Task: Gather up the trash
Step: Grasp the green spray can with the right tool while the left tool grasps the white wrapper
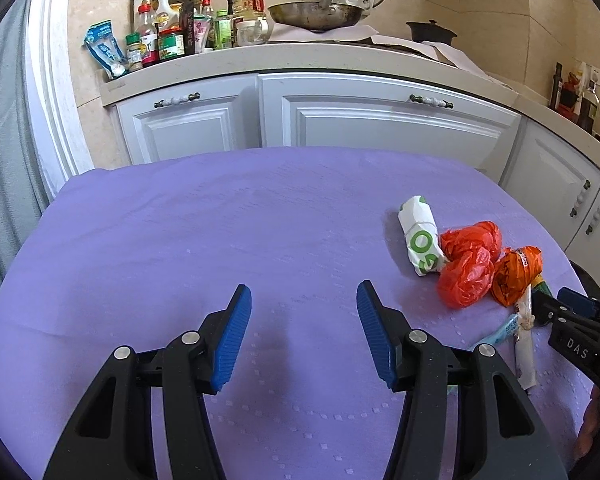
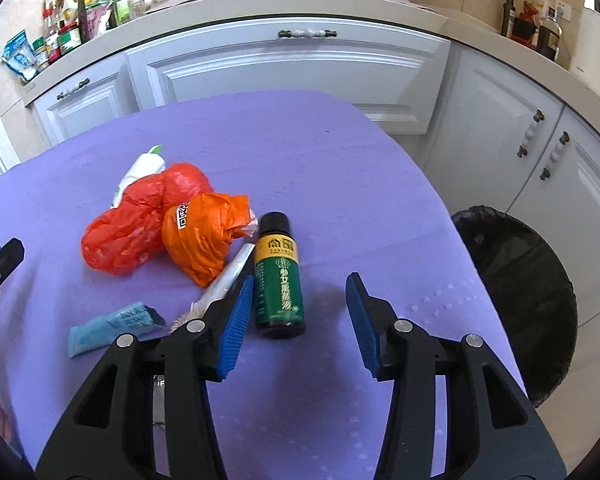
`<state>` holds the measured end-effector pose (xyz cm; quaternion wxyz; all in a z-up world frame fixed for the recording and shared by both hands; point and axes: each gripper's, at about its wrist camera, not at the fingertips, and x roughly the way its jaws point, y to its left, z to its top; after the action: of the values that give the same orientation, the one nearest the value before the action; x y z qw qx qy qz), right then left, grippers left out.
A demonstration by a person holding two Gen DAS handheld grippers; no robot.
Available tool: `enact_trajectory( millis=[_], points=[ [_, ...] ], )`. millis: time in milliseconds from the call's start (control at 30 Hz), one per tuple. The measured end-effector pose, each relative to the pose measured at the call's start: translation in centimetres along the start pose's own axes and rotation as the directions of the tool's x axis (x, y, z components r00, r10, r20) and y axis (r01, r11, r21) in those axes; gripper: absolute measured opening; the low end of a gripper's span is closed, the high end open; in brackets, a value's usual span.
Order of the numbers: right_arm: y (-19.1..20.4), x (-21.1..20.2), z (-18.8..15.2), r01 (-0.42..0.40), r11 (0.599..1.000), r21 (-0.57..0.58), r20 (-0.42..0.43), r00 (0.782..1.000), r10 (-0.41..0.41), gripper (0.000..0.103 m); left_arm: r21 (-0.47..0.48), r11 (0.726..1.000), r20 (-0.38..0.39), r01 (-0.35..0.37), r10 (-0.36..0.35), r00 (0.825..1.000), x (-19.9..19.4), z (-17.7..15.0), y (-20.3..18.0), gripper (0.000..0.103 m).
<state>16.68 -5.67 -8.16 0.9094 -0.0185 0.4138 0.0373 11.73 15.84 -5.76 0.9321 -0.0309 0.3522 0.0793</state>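
On the purple cloth lies a small pile of trash: a white-and-green paper roll point(image 1: 420, 236), a crumpled red bag point(image 2: 136, 224), an orange bag point(image 2: 204, 236), a silvery wrapper point(image 2: 230, 276) and a blue packet point(image 2: 112, 322). A dark green bottle point(image 2: 278, 292) with a black cap lies on its side just right of the pile. My right gripper point(image 2: 302, 278) hangs over it with its jaws opening. The bottle lies between the fingers, close to the left pad, and neither pad presses on it. My left gripper point(image 1: 304, 286) stands open over bare cloth, left of the pile, with nothing in it.
A black-lined trash bin point(image 2: 520, 292) stands on the floor right of the table. White kitchen cabinets point(image 1: 380, 120) run behind it, and the counter carries bottles, jars and a pan point(image 1: 316, 14). The table's far edge point(image 1: 260, 152) faces the cabinets.
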Motion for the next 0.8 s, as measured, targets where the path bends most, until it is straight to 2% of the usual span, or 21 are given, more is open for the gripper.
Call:
enact_trajectory(
  millis=[200,267,300,333,800],
  points=[
    [-0.3,0.1,0.3,-0.017,1.000,-0.006,0.014,1.000,0.017,0.045,0.025,0.999,-0.007,0.026,-0.025,1.000,-0.1,-0.2,-1.1,0.054],
    [-0.3,0.3,0.4,-0.024,1.000,-0.017,0.013,1.000,0.024,0.038,0.035,0.999,-0.008,0.031,-0.031,0.999,-0.1,-0.4,-1.6,0.054],
    [-0.3,0.4,0.4,-0.027,0.999,-0.019,0.010,1.000,0.027,0.029,0.039,0.999,-0.011,0.037,-0.037,0.999,-0.1,-0.4,-1.8,0.054],
    [-0.3,0.5,0.4,-0.035,0.999,-0.020,0.003,0.999,0.035,0.026,0.043,0.998,-0.014,0.042,-0.041,0.999,-0.1,-0.4,-1.9,0.054],
    [-3.1,-1.8,-1.2,0.001,1.000,0.005,0.054,0.999,-0.001,0.024,0.079,0.990,-0.009,0.114,-0.114,0.993,-2.0,-1.2,-6.0,0.054]
  ],
)
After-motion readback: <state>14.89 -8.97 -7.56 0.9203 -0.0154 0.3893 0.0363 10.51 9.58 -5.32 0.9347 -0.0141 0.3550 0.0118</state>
